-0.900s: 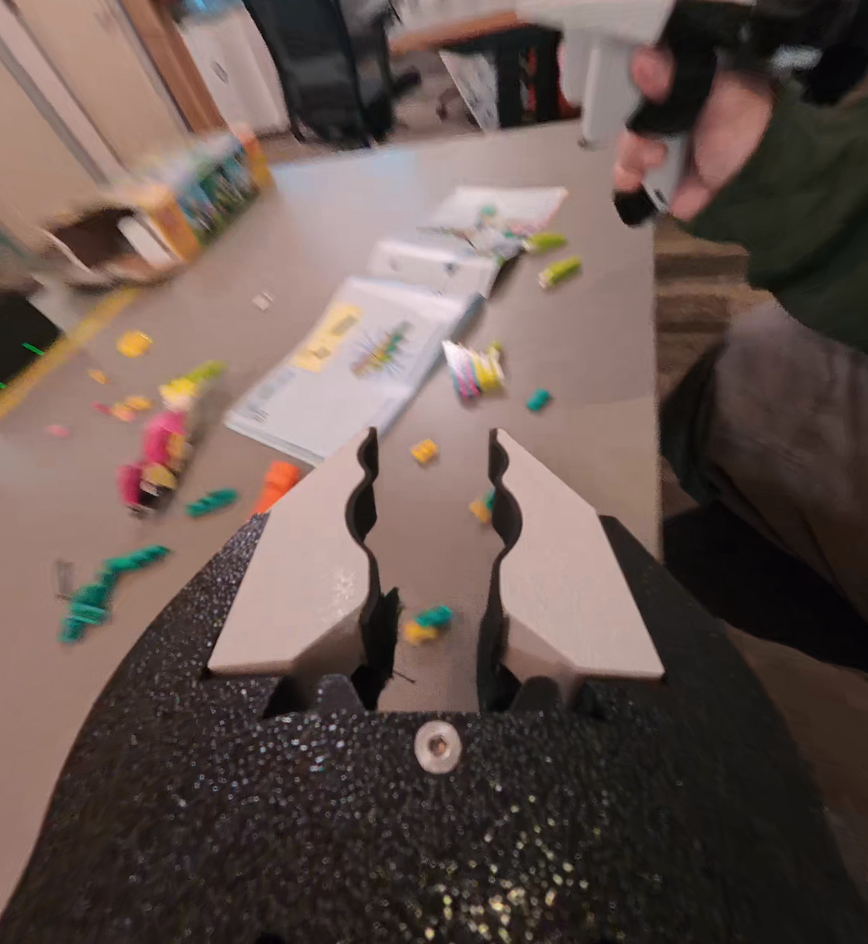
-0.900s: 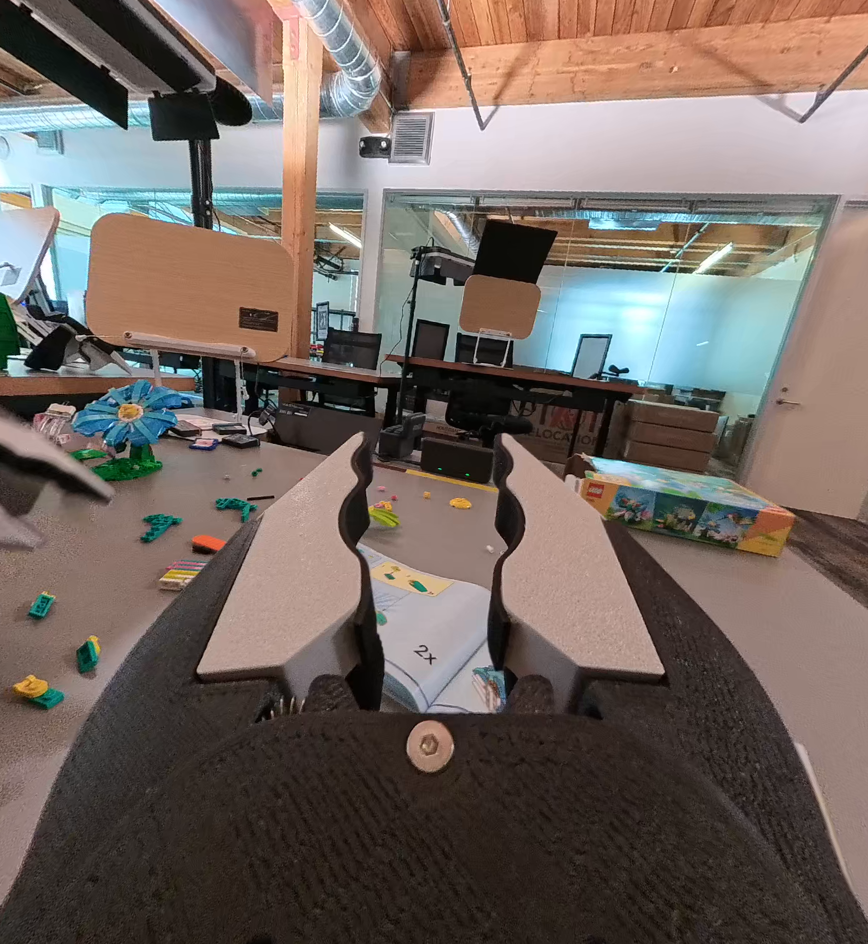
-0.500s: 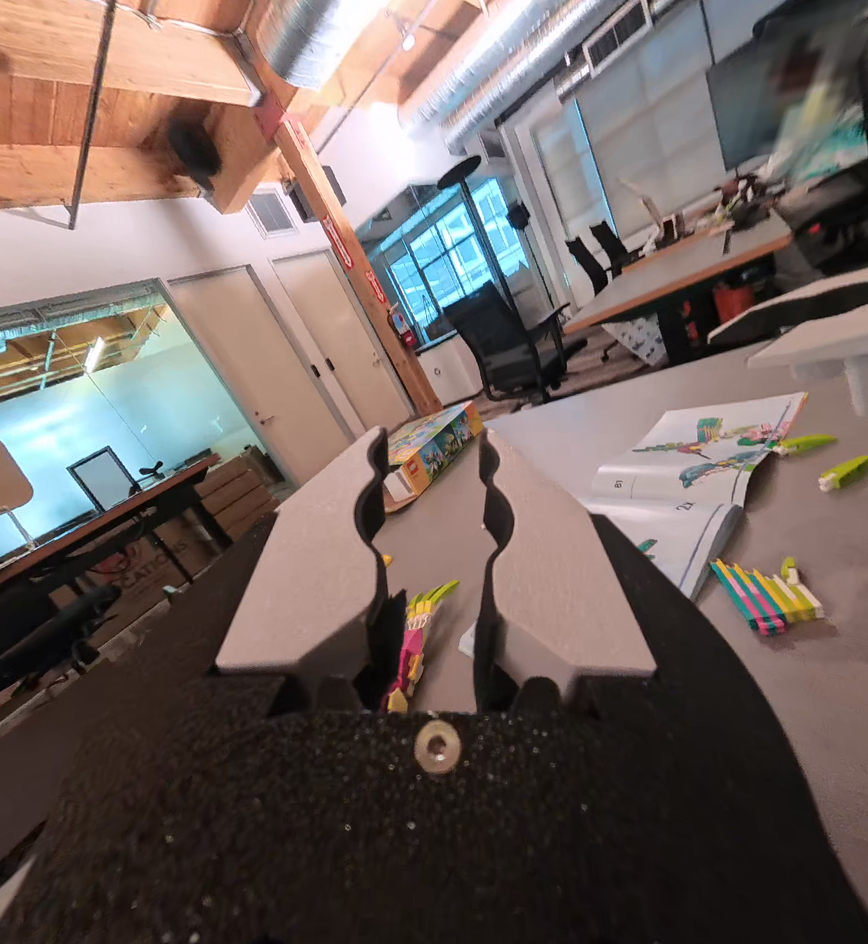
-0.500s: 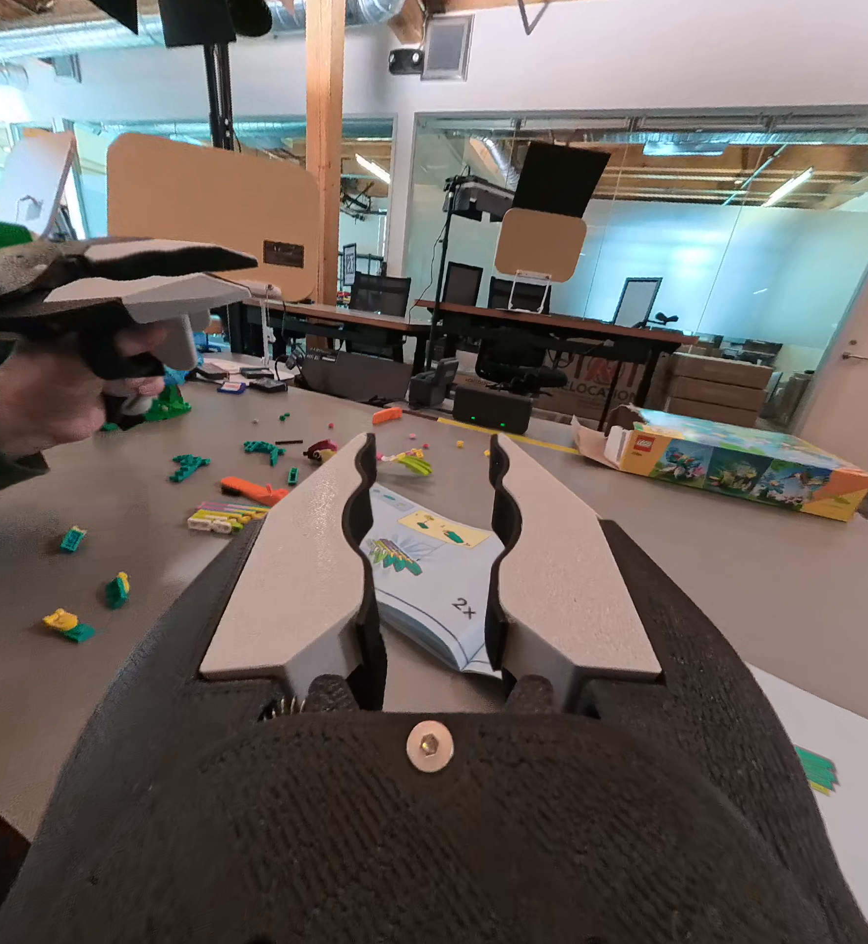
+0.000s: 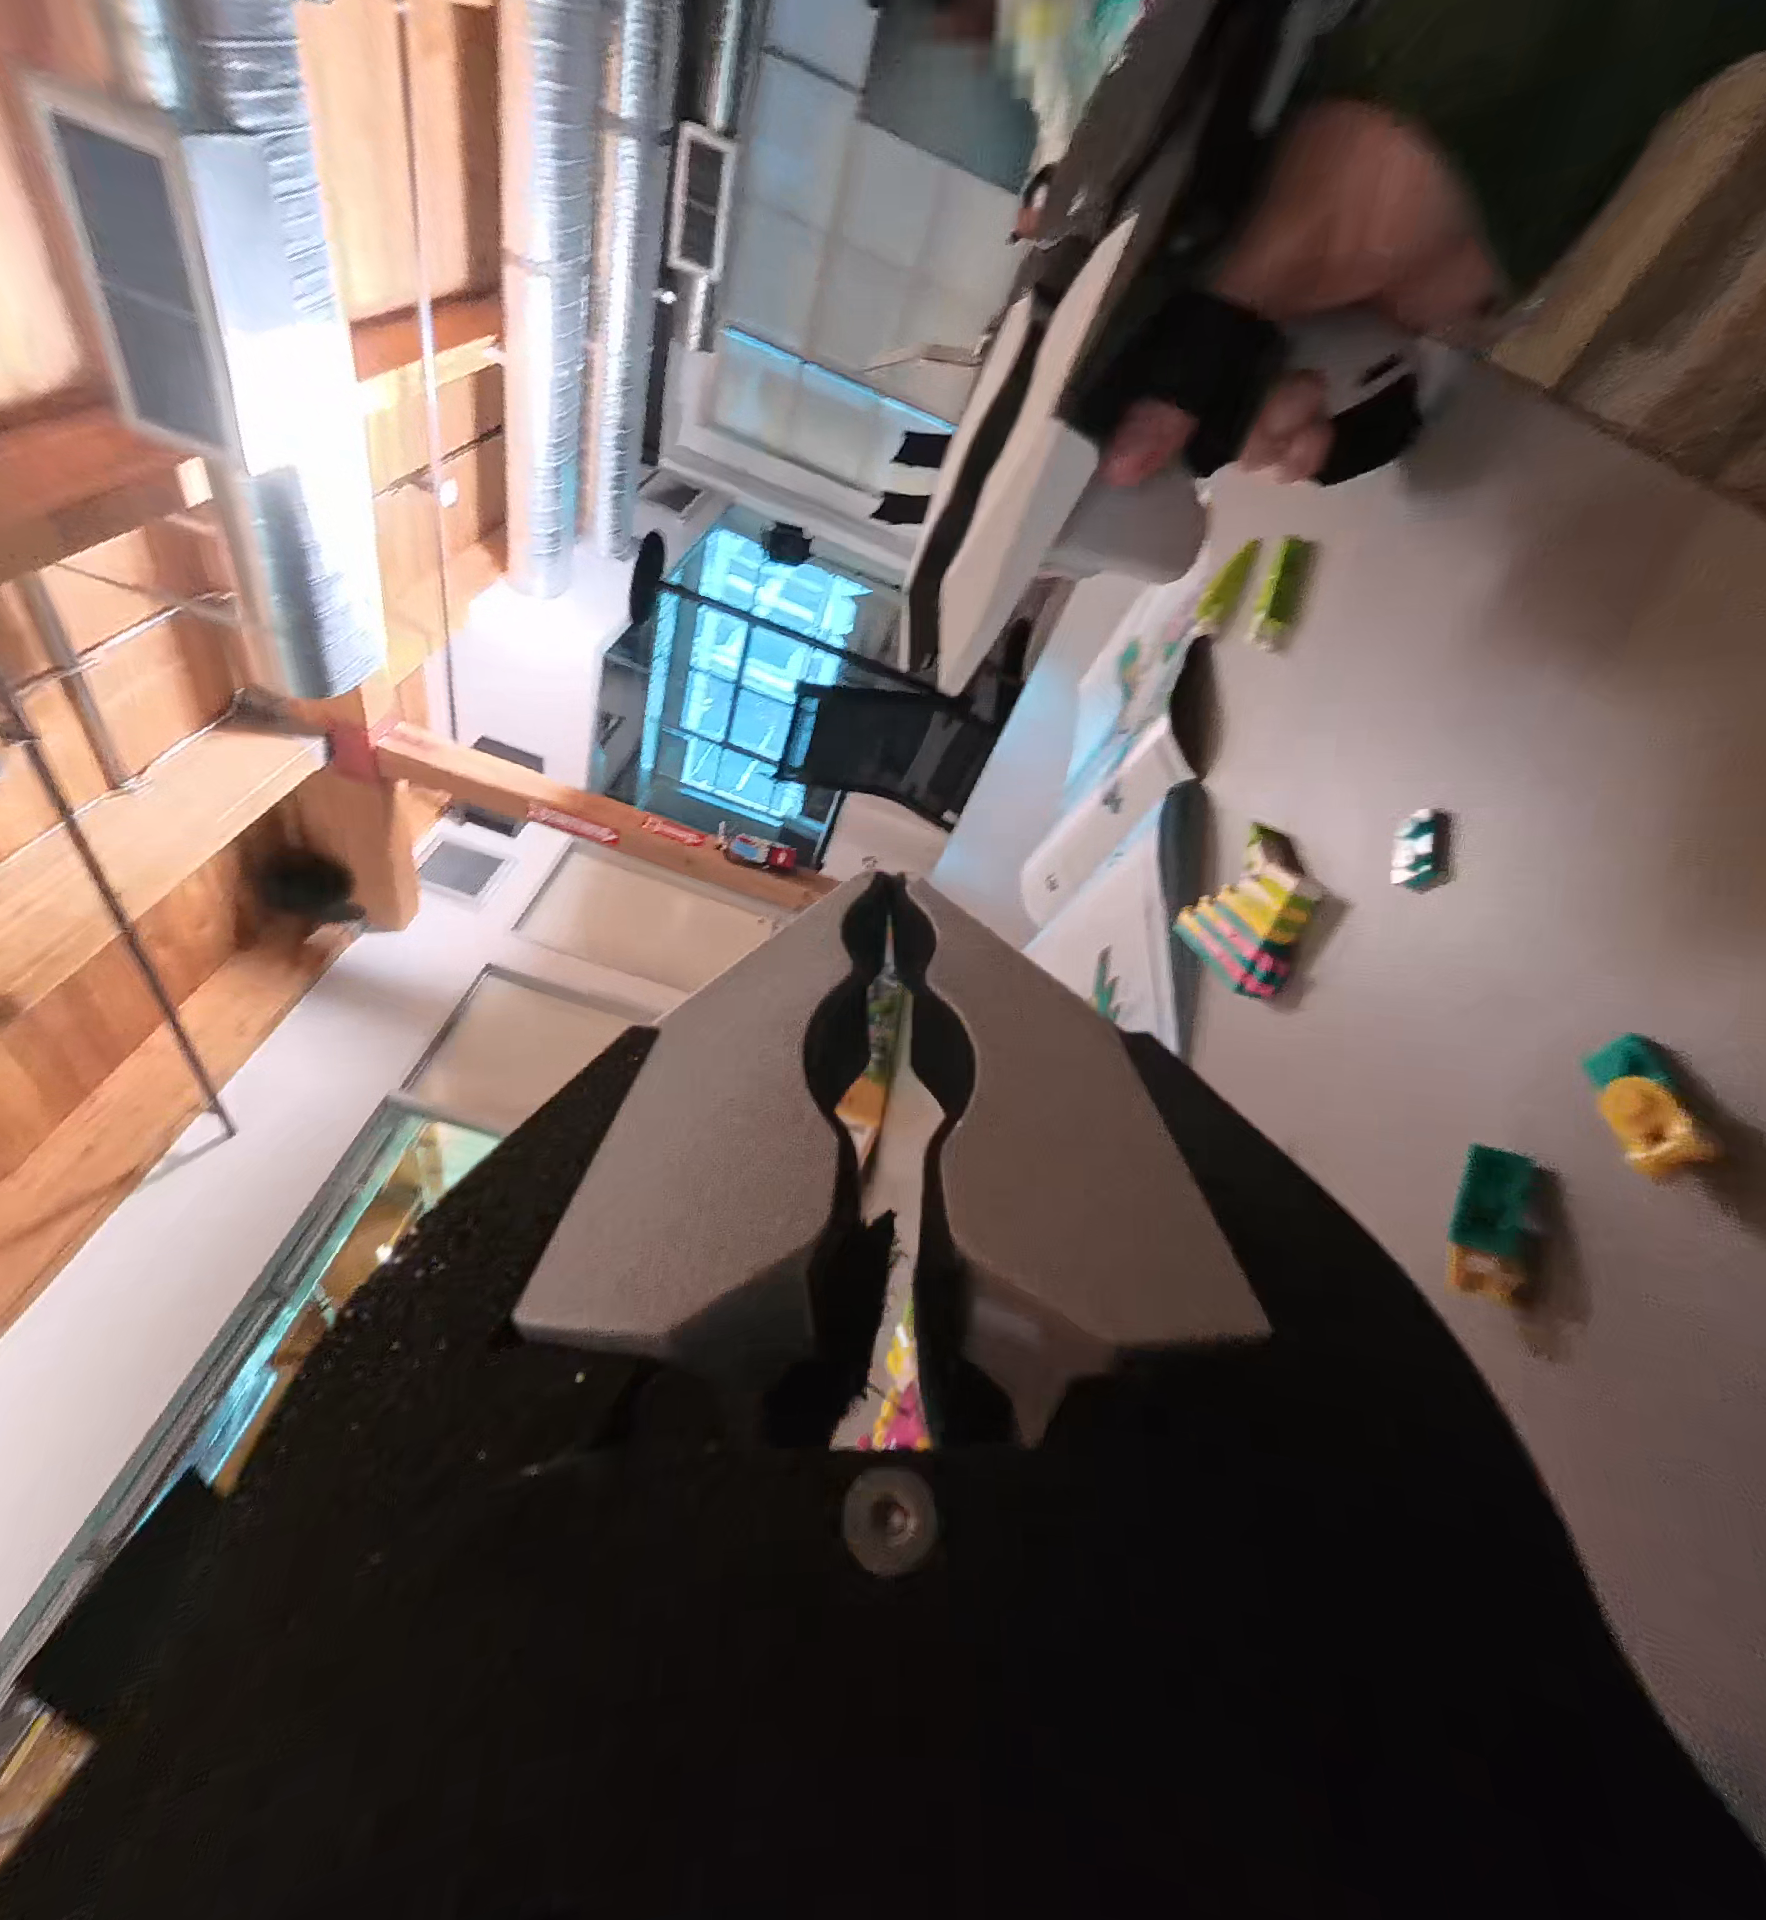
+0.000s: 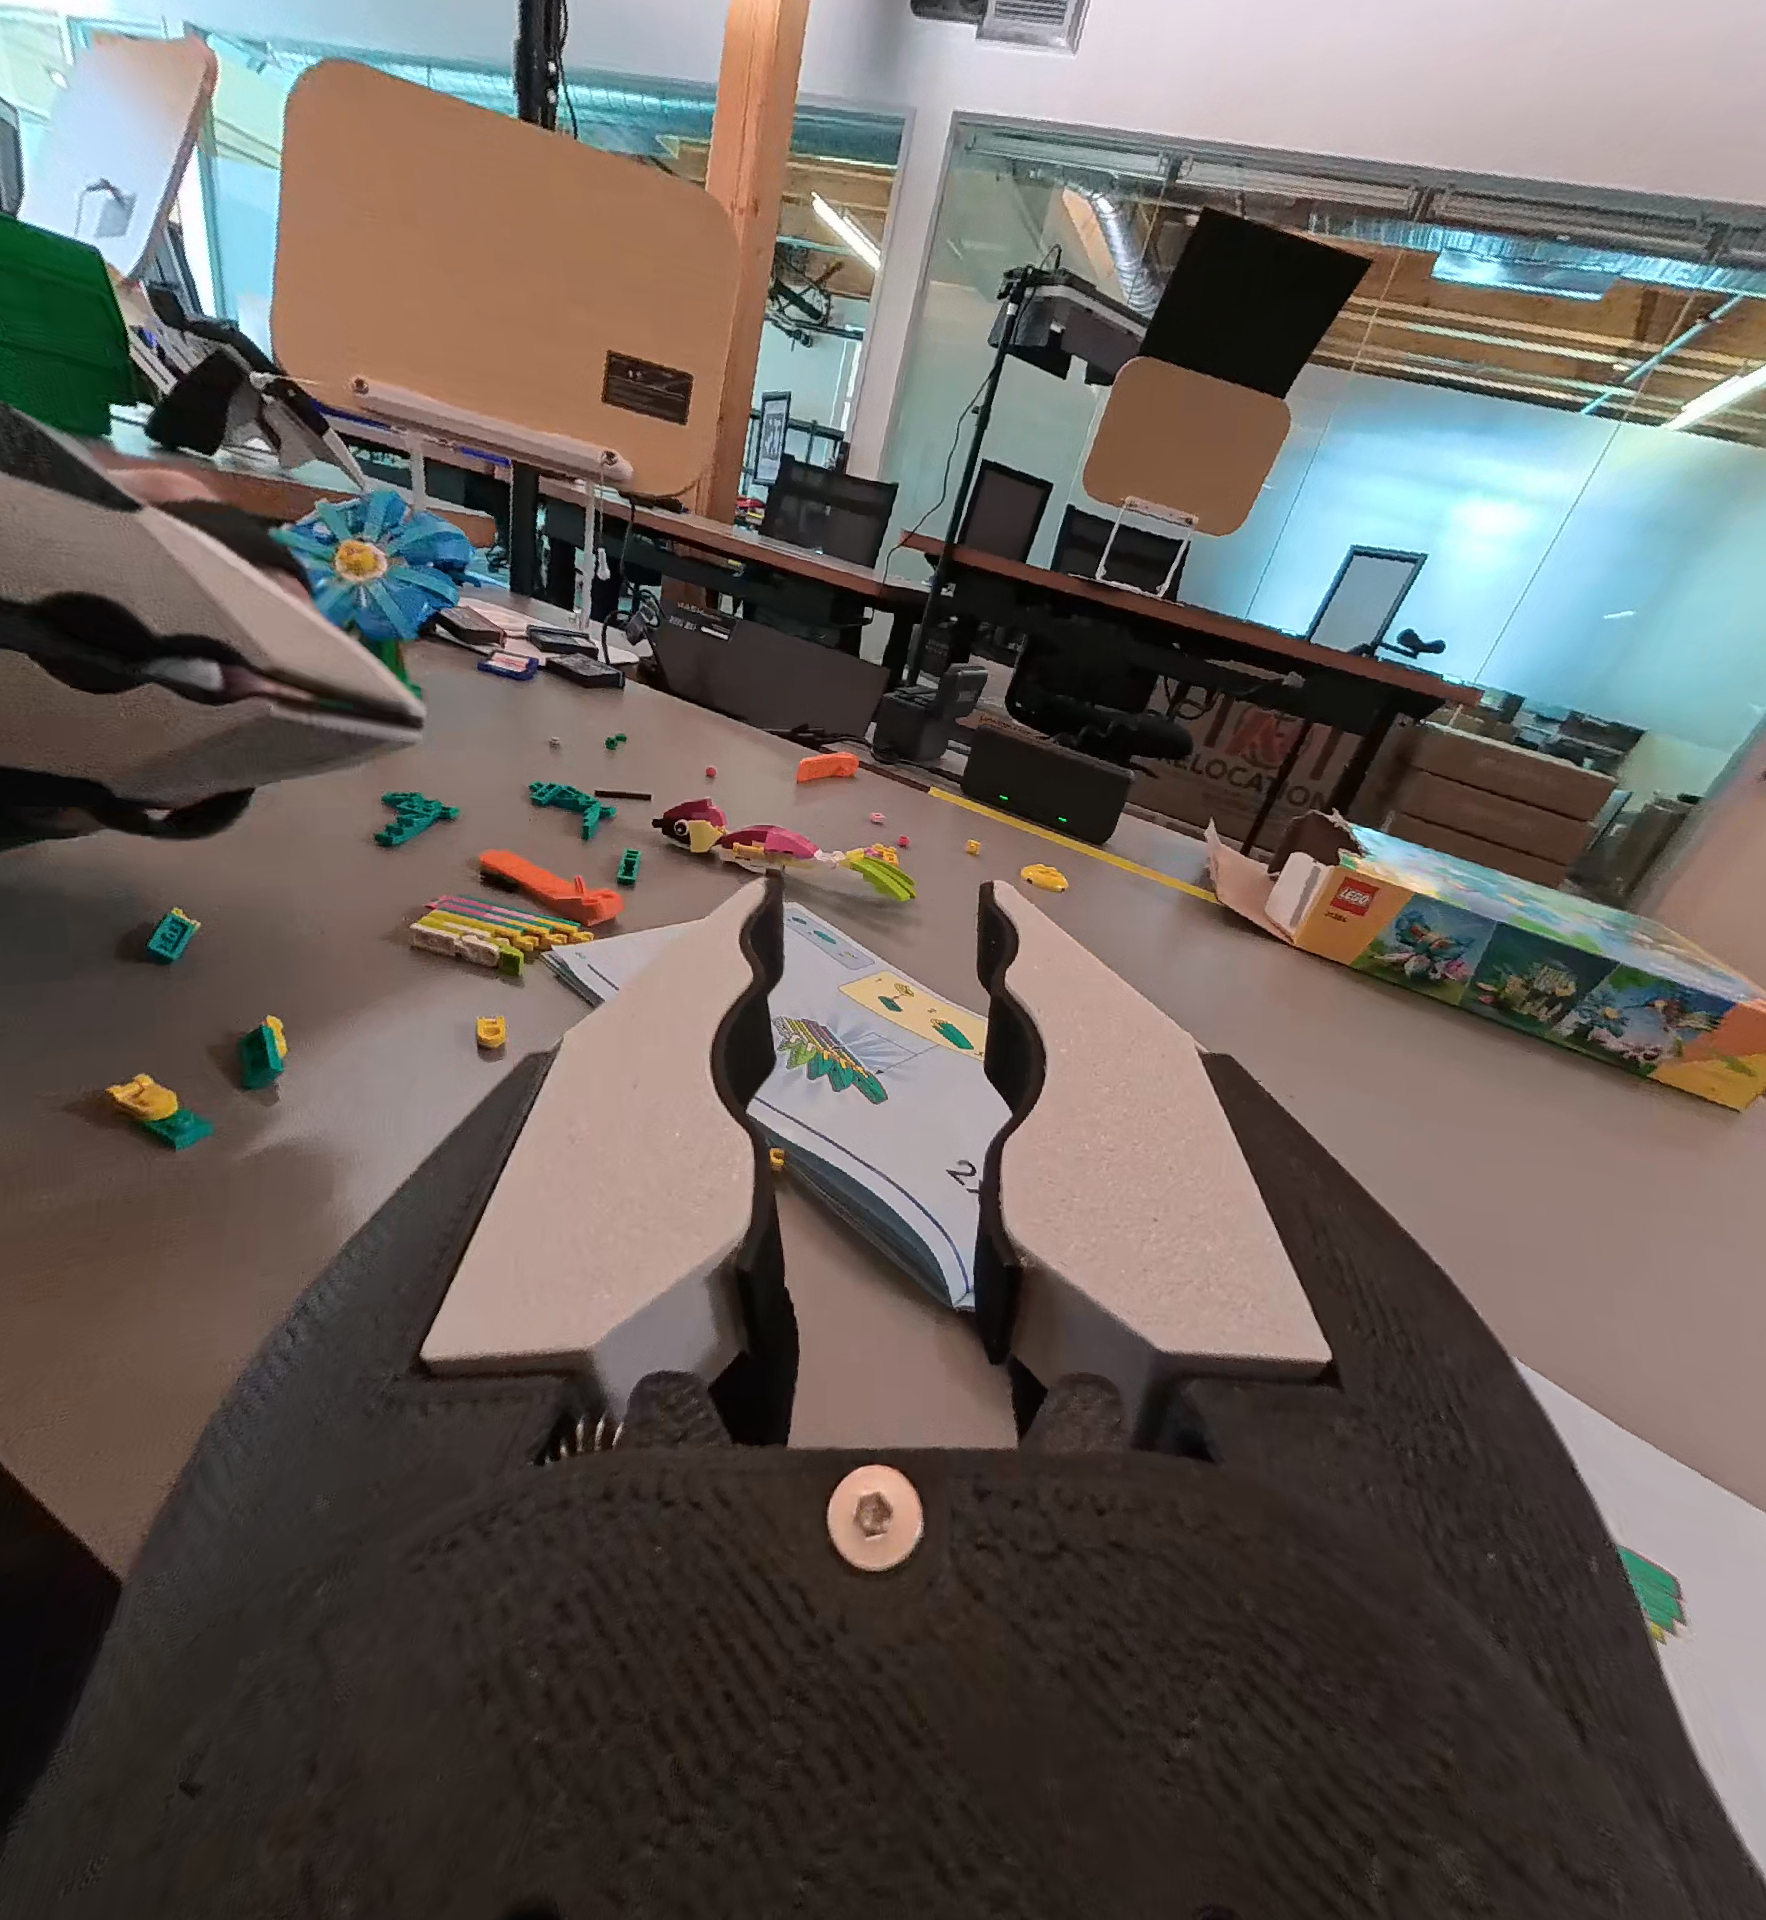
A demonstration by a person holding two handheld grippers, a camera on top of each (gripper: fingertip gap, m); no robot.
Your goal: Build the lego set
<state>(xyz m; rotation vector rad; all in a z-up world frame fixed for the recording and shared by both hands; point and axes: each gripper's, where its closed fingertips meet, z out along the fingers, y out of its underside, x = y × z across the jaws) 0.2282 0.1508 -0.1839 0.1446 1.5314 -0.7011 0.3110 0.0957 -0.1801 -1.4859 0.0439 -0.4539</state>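
Observation:
My left gripper (image 5: pixel 889 888) is shut, with nothing seen between its tips, and its view is rolled onto its side. It also shows at the left of the right wrist view (image 6: pixel 396 717), raised above the table. My right gripper (image 6: pixel 881 891) is open and empty, low over the open instruction booklet (image 6: pixel 858 1039). Beyond the booklet lie a pink bird model (image 6: pixel 754 836), a striped wing assembly (image 6: pixel 484 925) and an orange separator tool (image 6: pixel 546 873). The striped assembly also shows in the left wrist view (image 5: pixel 1248 925).
The grey table (image 6: pixel 1274 1195) holds the set's box (image 6: pixel 1533 966) at right and a blue flower model (image 6: pixel 370 566) at far left. Loose teal and yellow pieces (image 6: pixel 157 1107) lie at left. A white sheet (image 6: pixel 1741 1683) lies near right. Desks and chairs stand behind.
My left gripper has closed, lifted off the table and rolled sideways. My right gripper has tipped down towards the booklet and stays open.

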